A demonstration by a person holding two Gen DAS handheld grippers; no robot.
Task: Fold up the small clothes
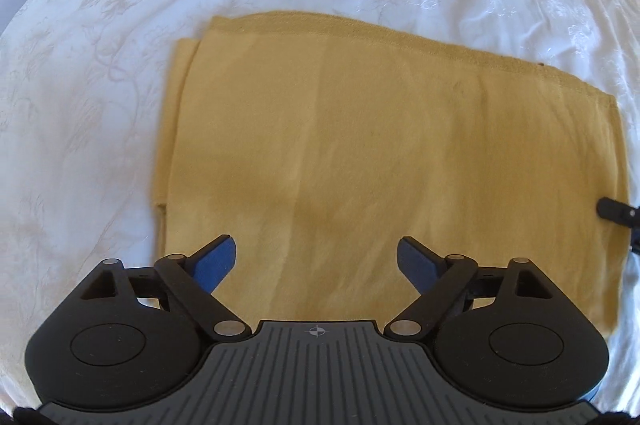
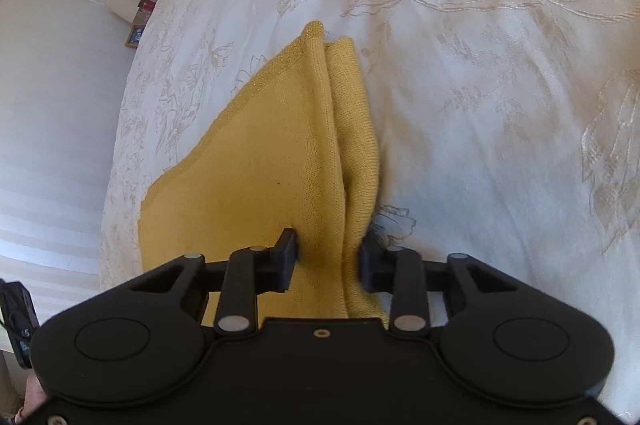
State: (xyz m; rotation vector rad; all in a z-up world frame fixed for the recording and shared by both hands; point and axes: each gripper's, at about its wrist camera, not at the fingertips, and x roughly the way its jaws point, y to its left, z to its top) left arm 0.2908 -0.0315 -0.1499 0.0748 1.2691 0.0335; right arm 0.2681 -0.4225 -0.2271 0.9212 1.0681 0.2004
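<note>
while the yellow knit top (image 1: 384, 153) lies flat and already doubled on the white bedspread (image 1: 120, 25), just ahead of the left tongs (image 1: 316, 261), those tongs hang over its near edge with the blue pads (image 1: 214, 263) spread wide and nothing between them. the right tongs (image 2: 328, 257) sit at the garment's side edge, their black fingers (image 2: 286, 257) drawn partway in with the stacked layers running between them; whether they actually pinch the cloth cannot be told, since some gap shows on each side of the fabric. judging from this, the step in hand is the next fold across. to do it well, the right tongs should close on all the layers at the edge, not only the top one, because the lower layer peeks out beyond the upper one on their right. the left tongs should come down on the near corner and bite the same stack, so both corners lift level. a loose knit will likely stretch and sag, so carry it over slowly and lay edge onto edge.
</note>
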